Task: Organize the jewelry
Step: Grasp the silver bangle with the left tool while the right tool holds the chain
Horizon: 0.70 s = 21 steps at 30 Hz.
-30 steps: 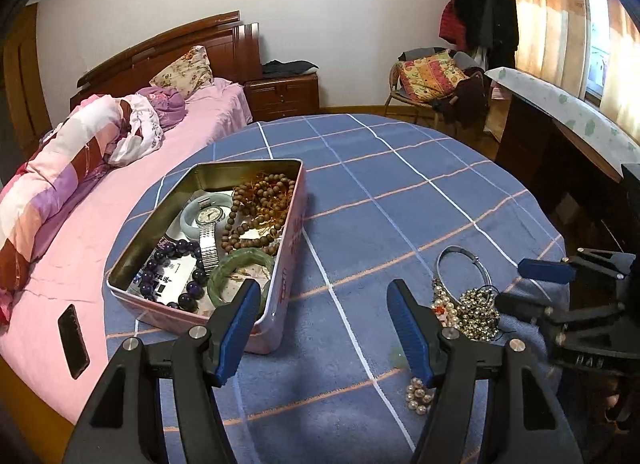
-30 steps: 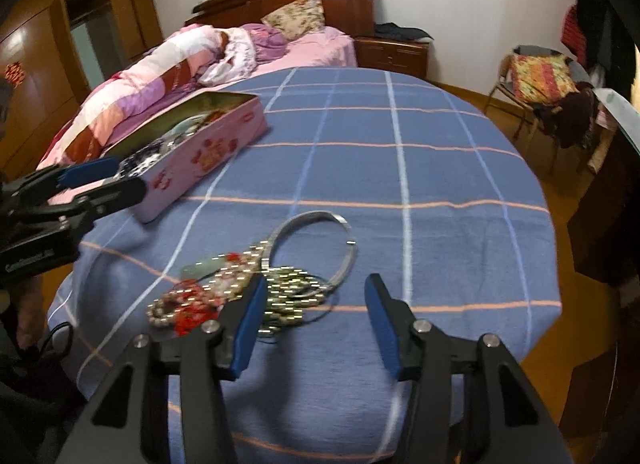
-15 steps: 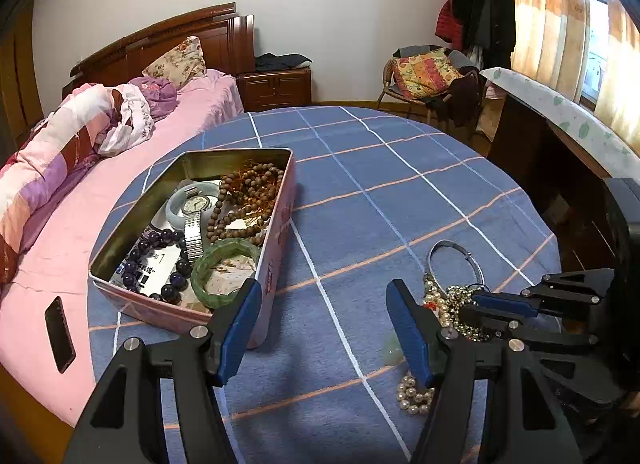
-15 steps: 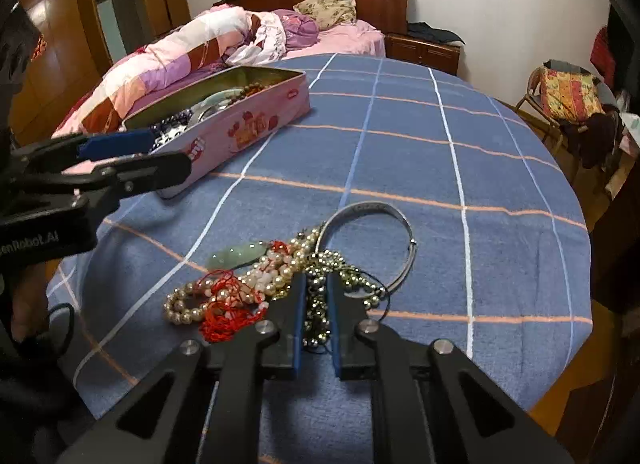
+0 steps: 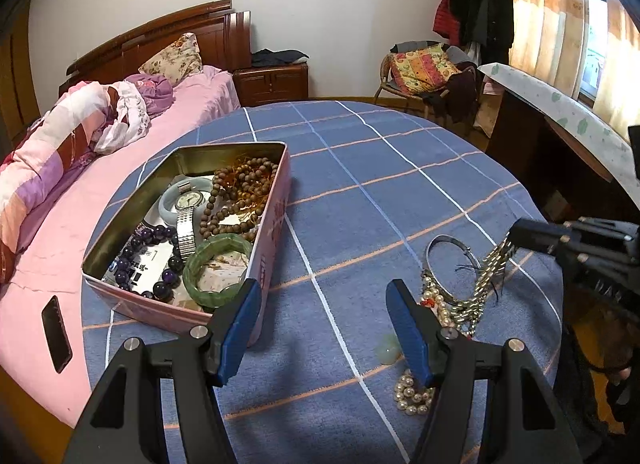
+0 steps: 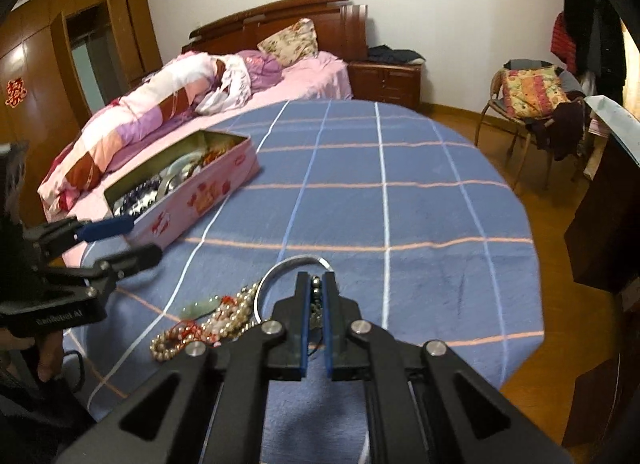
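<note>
An open pink tin [image 5: 264, 264] [image 6: 192, 199] on the blue checked tablecloth holds a watch [image 5: 186, 215], brown bead strings [image 5: 240, 199], a green bangle [image 5: 216, 260] and purple beads. My right gripper [image 6: 316, 296] [image 5: 514, 240] is shut on a gold bead chain [image 5: 486, 280] and lifts it off a pile of pearl strands [image 5: 436, 304] [image 6: 224, 316], beside a silver bangle [image 5: 448, 248] and a jade pendant [image 5: 387, 352]. My left gripper [image 5: 322, 328] is open and empty between the tin and the pile.
A bed with pink bedding [image 5: 60, 167] lies left of the table, with a dark phone [image 5: 56, 334] on it. A chair with a patterned cushion [image 5: 424, 67] and a dark cabinet [image 6: 608, 223] stand to the right. The table edge [image 6: 520, 336] is near the right gripper.
My right gripper moved in over the pile, shut on the gold bead chain and now lifts it. My left gripper has stayed open by the tin.
</note>
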{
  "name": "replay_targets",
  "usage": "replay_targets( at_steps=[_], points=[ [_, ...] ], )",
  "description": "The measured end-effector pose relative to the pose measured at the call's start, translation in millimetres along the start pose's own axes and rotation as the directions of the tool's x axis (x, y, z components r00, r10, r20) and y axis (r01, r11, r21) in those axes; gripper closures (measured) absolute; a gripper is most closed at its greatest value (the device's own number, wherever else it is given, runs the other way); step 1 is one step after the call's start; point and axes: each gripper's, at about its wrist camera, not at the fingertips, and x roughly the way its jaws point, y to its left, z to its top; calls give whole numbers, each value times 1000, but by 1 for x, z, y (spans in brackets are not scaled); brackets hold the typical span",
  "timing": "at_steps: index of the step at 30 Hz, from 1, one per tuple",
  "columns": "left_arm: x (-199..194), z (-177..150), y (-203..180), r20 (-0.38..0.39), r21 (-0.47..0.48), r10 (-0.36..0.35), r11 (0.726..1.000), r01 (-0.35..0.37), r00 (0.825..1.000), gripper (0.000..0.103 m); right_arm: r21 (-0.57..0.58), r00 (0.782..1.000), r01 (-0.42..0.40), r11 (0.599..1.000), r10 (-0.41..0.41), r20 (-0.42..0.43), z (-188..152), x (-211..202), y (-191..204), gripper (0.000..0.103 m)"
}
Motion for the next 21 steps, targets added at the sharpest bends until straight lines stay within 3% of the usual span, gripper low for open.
replay_targets(
  at_steps=[10, 21],
  points=[
    [9, 2, -10, -22, 38, -17, 999, 18, 1000, 38, 27, 999, 14, 1000, -16, 46, 13, -8, -11, 95],
    [37, 36, -25, -19, 57, -71, 996, 72, 997, 38, 73, 995, 77, 994, -81, 58, 26, 7, -33, 95]
  ],
)
